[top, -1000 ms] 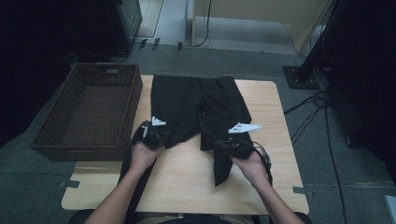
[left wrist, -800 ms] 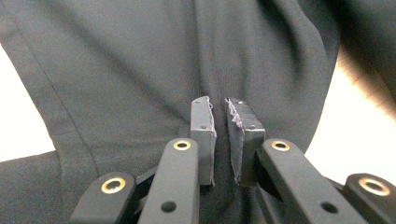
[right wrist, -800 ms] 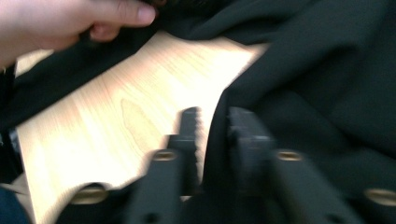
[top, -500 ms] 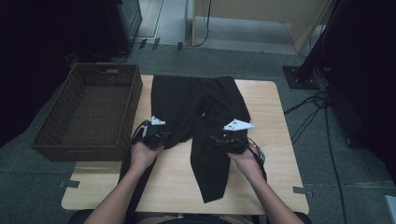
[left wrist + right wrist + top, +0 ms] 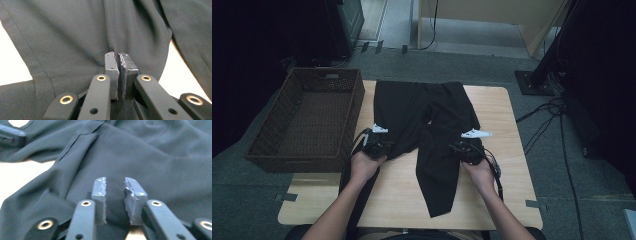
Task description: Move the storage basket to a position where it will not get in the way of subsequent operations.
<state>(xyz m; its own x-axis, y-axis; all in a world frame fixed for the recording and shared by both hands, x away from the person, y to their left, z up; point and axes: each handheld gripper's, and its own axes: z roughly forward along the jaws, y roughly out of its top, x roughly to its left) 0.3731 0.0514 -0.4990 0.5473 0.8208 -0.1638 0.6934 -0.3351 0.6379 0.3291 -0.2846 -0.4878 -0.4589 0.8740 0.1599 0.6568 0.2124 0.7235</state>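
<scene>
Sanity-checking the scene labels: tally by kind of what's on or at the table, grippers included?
Black trousers: 1
Brown wicker basket: 1
Handheld grippers: 2, the left gripper and the right gripper
Wooden table: 1
Total: 5

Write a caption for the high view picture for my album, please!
Two hand-held grippers work on black trousers spread on a wooden table beside a wicker basket.
</scene>
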